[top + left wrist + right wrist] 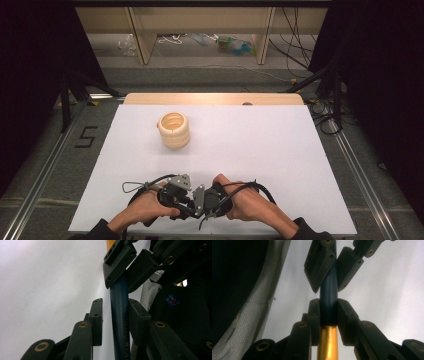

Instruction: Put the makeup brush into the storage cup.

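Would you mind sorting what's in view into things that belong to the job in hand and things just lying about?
In the job:
pen, dark blue with a gold part
right gripper, shut on it
left gripper, jaws either side of it

Lying about:
stacked cream rings
white table

Quick count of what's on the white tabletop [260, 150]: two grippers, one per hand, the left gripper [186, 200] and the right gripper [206, 202], meeting tip to tip at the near edge. Each has two black fingers, so four in total. Two hands, a left hand [142, 207] and a right hand [247, 202]. Two grey three-cornered plates, one on top of each gripper. One pen [329, 295] with a dark blue section and a gold section, sitting between both pairs of fingers. One stack of wooden rings [174, 130] further back; looks like three rings piled up, though I can't be fully sure of that.
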Available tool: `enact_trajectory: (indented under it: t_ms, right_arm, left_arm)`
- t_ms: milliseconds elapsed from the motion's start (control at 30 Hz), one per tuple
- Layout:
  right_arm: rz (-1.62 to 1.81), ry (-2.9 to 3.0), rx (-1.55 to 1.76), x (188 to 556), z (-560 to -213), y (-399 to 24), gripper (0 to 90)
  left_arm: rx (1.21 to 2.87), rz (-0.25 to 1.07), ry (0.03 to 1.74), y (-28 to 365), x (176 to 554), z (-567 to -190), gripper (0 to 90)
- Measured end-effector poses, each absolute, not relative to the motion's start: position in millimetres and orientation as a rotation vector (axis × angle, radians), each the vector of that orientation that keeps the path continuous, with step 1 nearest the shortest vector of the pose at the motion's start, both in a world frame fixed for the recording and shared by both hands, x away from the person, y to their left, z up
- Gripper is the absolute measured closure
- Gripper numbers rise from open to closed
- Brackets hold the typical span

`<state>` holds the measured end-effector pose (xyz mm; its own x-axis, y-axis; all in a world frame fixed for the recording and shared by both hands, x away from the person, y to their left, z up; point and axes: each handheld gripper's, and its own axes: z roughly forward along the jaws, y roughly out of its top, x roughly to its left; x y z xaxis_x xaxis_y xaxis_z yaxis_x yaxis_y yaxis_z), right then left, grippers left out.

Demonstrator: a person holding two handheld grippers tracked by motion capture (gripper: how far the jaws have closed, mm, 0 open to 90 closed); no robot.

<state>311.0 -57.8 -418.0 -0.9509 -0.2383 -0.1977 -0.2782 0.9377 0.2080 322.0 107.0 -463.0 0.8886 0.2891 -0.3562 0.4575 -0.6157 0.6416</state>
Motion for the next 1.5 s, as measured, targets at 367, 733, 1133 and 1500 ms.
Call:
enact_trajectory:
  t_ms: [367, 733, 1133, 1500]
  right_arm:
    - [0.379, 2.938, -0.410, 309.6, -420.4, -56.7, 74.5]
    - [0.334, 2.919, -0.448, 308.6, -419.1, -56.4, 74.5]
    - [0.322, 2.911, -0.496, 309.9, -419.3, -57.0, 74.3]
    - [0.348, 2.912, -0.491, 312.0, -418.8, -58.6, 74.2]
  left_arm:
    - [2.277, -0.318, 0.533, 106.2, 321.5, -463.5, 72.2]
    - [2.278, -0.357, 0.539, 105.7, 321.3, -464.6, 75.6]
    - [2.276, -0.346, 0.553, 103.6, 321.0, -465.2, 76.0]
    - [2.257, -0.313, 0.548, 103.8, 320.5, -464.1, 76.1]
